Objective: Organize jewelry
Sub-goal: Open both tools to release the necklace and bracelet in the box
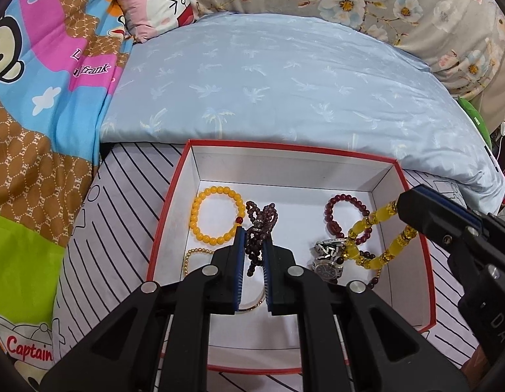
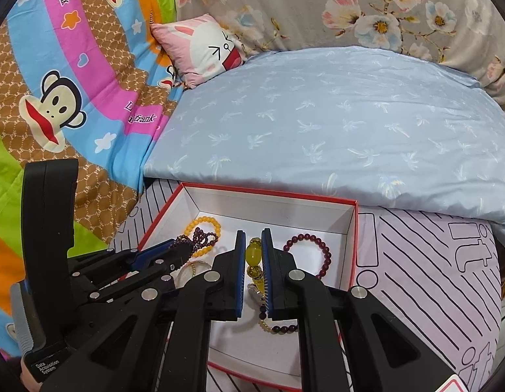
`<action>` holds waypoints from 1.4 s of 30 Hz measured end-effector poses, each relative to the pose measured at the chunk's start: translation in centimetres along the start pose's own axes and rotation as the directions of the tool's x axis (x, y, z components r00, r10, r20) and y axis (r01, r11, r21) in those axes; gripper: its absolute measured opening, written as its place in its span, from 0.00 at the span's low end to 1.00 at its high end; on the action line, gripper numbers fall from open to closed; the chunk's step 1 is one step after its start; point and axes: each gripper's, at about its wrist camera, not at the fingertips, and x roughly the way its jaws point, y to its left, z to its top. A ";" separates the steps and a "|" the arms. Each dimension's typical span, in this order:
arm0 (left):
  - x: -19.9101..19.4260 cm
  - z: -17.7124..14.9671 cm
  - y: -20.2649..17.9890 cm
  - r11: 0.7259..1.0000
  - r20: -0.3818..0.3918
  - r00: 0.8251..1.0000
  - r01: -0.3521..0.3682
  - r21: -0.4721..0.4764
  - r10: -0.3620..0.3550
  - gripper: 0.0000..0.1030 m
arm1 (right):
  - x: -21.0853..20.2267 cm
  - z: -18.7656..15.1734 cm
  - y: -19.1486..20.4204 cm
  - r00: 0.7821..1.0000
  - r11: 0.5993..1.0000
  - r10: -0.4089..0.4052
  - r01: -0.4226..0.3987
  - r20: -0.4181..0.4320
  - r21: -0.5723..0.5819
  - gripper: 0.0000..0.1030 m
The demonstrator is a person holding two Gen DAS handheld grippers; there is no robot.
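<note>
A white box with a red rim (image 1: 174, 196) (image 2: 356, 228) sits on a striped pillow. In it lie an orange-yellow bead bracelet (image 1: 200, 202) (image 2: 203, 220), a dark red bead bracelet (image 1: 353, 201) (image 2: 324, 254), a silver watch (image 1: 327, 258) and a thin gold chain (image 1: 190, 256). My left gripper (image 1: 252, 238) (image 2: 183, 251) is shut on a dark purple bead strand (image 1: 259, 225) above the box. My right gripper (image 2: 253, 248) (image 1: 399, 207) is shut on a yellow bead bracelet (image 2: 254, 256) (image 1: 379, 248) that hangs over the box's right half.
The striped pillow (image 1: 128, 176) (image 2: 425, 261) lies against a light blue duvet (image 1: 285, 81) (image 2: 334, 124). A colourful cartoon blanket (image 1: 40, 98) (image 2: 72, 81) is at the left, with a small pink pillow (image 1: 154, 0) (image 2: 203, 45) and a floral cover (image 1: 383, 0) behind.
</note>
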 end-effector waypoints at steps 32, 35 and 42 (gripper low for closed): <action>2.1 0.7 -0.9 1.000 -0.010 1.000 -0.024 0.016 0.024 0.32 | 2.5 -0.1 -0.7 1.000 1.000 -0.015 0.015 -0.027 0.018 0.14; 1.8 0.7 -0.9 0.999 0.008 0.999 -0.039 0.018 0.039 0.41 | 2.1 -0.3 -0.8 1.000 1.000 -0.015 0.016 -0.020 0.024 0.17; 1.1 0.4 -1.2 0.999 0.011 0.999 -0.038 0.024 0.038 0.41 | 1.0 -0.6 -0.7 1.000 1.000 -0.020 0.020 -0.008 0.024 0.17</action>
